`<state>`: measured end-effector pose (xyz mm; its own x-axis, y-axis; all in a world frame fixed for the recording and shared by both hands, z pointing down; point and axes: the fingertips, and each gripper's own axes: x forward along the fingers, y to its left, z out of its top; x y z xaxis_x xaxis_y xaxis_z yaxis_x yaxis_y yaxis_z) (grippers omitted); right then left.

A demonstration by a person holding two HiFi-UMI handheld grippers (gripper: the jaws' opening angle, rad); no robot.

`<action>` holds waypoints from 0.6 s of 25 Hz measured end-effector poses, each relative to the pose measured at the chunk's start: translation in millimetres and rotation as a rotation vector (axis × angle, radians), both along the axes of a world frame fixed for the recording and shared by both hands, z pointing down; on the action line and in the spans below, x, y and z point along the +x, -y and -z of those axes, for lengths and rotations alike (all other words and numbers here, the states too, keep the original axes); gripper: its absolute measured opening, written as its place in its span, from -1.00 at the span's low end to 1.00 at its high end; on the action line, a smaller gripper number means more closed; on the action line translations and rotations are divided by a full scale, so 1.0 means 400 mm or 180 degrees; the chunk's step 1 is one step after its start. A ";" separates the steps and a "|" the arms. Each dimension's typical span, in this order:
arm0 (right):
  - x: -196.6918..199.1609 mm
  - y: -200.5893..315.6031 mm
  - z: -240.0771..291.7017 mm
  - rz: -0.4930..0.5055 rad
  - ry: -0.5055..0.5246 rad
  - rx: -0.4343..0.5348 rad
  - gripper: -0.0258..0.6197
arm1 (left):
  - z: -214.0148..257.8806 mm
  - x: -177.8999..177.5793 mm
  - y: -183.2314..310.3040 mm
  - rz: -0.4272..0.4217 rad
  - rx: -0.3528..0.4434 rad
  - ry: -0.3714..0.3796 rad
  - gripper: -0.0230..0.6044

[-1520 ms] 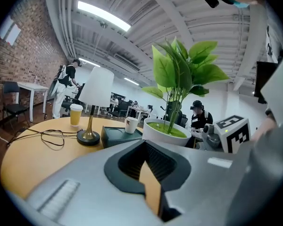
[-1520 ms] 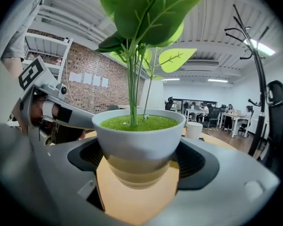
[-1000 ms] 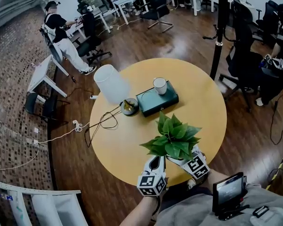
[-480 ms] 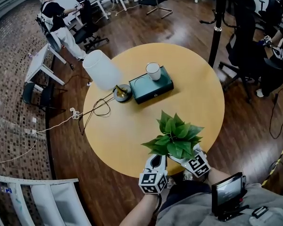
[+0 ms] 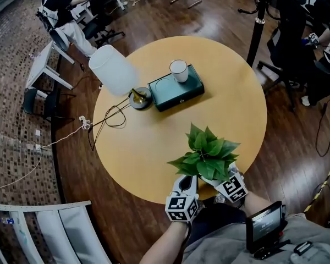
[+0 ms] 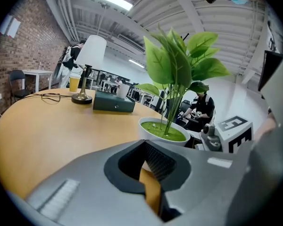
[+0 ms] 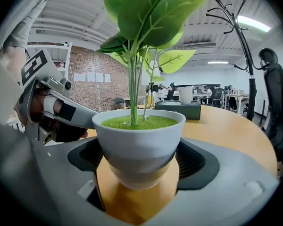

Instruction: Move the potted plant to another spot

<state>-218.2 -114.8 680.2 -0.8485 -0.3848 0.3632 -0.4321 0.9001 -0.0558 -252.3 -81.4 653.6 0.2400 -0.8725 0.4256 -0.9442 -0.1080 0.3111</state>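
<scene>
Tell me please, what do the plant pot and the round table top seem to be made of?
Plant pot: white, smooth, matte wall; ceramic or plastic, cannot tell which. Table top: even tan, faint sheen; probably wood laminate.

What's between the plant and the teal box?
Nothing: just bare table between the plant and the box, seen in the head view.

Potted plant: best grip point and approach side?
Grip the white pot by its tapered wall under the rim, coming in level from the near edge of the table, a jaw each side, as the right gripper has it. The leaves spread over the top, likely blocking a top-down approach.
</scene>
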 end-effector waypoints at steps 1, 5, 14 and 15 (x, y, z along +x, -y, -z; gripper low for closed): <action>0.004 0.004 -0.009 -0.0011 -0.0006 -0.0016 0.58 | -0.009 0.003 0.004 -0.0003 -0.0021 -0.0007 -0.92; 0.015 0.009 -0.036 -0.0026 -0.0051 -0.0044 0.58 | -0.036 0.012 0.011 -0.0026 -0.0092 -0.0035 -0.92; 0.033 -0.010 -0.057 -0.0067 -0.0197 0.0006 0.58 | -0.042 0.027 -0.006 -0.0101 -0.0109 -0.0061 -0.92; 0.034 -0.008 -0.060 -0.0068 -0.0210 0.0020 0.59 | -0.043 0.029 -0.006 -0.0108 -0.0109 -0.0058 -0.92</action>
